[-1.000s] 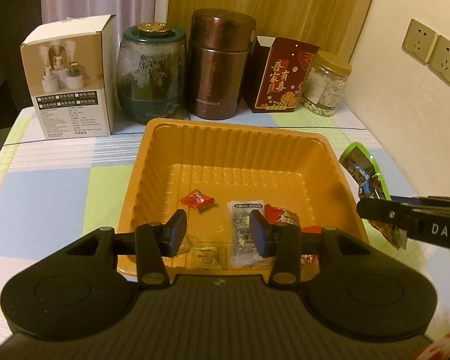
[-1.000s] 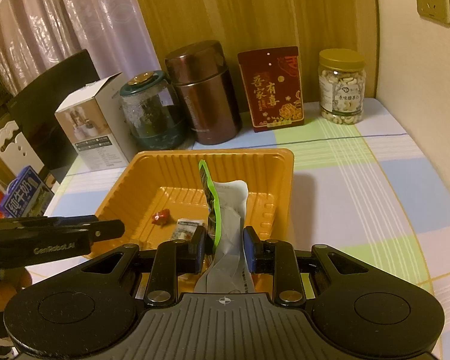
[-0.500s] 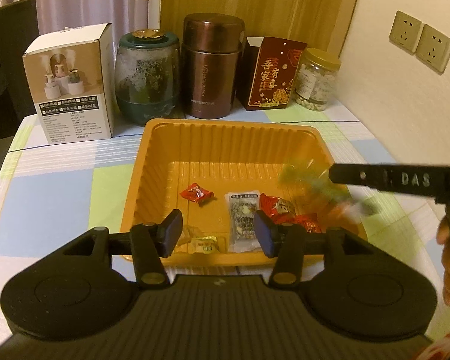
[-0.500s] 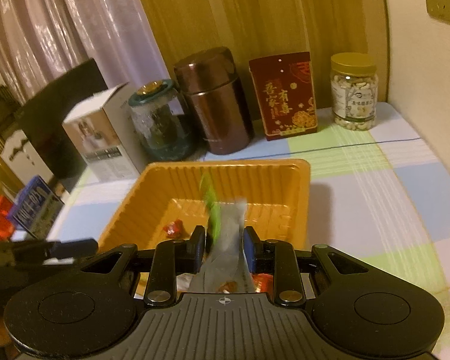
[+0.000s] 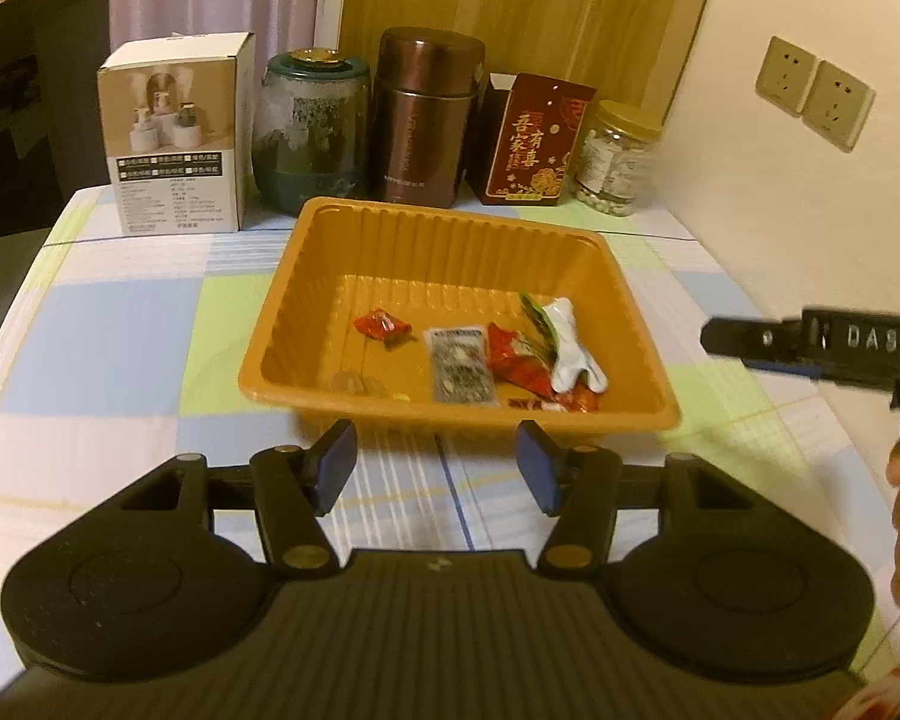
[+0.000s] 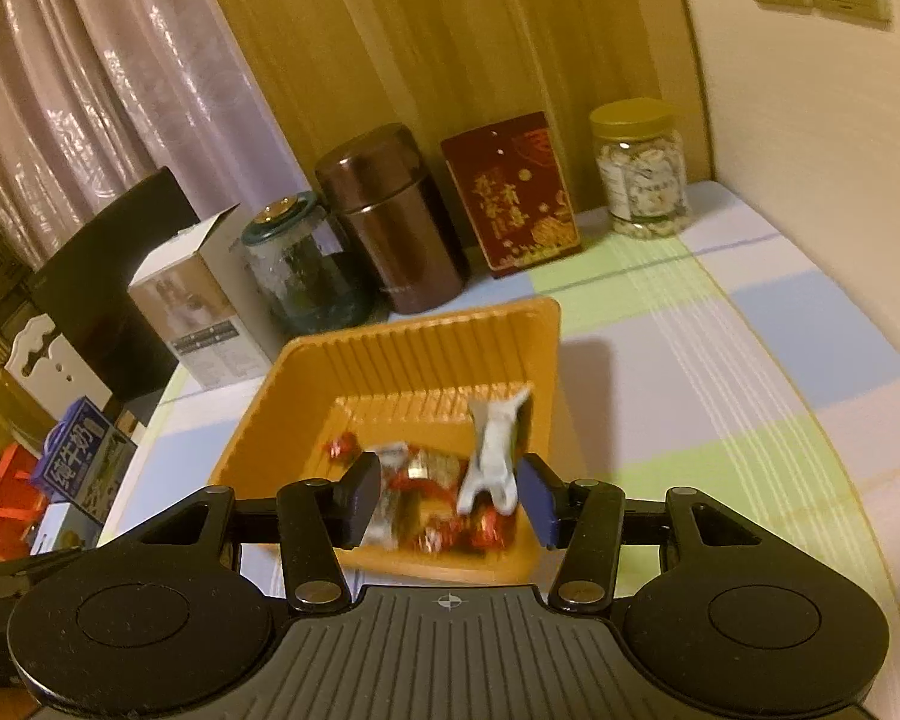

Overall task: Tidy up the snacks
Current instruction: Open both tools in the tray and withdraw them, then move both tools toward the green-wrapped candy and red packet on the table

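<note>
- Left wrist view looks from the table's near edge, close behind the orange tray [image 5: 456, 420].
- Right wrist view looks down from the tray's right-front corner.
- Both share the tray and wall-side jars [image 5: 615, 159].

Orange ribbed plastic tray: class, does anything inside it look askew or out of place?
One thing does. In the orange ribbed plastic tray, the white-and-green snack packet lies crumpled and tilted across the red wrappers near the right wall, not flat like the clear packet. Both the left gripper and the right gripper are open and empty.
</note>
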Available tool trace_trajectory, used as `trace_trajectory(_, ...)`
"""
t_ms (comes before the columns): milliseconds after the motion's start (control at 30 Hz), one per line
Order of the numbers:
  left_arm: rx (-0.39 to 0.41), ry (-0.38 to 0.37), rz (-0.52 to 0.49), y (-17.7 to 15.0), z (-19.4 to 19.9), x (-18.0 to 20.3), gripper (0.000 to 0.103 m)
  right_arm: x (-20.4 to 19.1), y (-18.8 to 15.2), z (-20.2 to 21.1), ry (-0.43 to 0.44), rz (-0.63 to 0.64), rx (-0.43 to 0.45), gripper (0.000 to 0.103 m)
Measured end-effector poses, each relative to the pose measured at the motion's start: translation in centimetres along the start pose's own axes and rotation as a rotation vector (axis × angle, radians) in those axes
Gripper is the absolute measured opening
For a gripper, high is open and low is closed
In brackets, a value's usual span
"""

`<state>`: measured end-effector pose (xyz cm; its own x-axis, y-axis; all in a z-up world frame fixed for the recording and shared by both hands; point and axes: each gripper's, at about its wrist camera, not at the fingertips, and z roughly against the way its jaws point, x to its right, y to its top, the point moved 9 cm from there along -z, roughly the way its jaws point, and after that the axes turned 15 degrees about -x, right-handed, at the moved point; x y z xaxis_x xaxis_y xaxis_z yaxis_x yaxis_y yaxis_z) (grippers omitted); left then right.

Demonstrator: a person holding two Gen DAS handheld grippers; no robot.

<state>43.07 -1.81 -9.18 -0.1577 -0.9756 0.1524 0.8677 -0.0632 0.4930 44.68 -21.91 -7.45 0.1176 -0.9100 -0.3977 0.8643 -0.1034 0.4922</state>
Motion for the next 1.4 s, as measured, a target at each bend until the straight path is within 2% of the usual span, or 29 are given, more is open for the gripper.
trace_trajectory(233,0.026,0.022,0.018,-3.5,4.1,1.1,0.06,-0.7,-5.2,4.2,-0.022,-0.017,-0.009,0.053)
trace_trajectory(733,0.051,0.03,0.074,-12.2,11.7,2.2,0.076,-4.3,-14.4,11.8,-0.049,0.021,0.01,0.061)
trace_trajectory(1067,0.04,0.05,0.1,-16.6,13.4,1.9,0.081,-4.1,-18.3,14.1,-0.058,0.013,-0.002,0.065)
trace_trajectory(1400,0.015,0.063,0.075,-19.0,13.4,2.4,0.081,-2.8,-20.4,14.3,-0.097,0.021,-0.017,0.066)
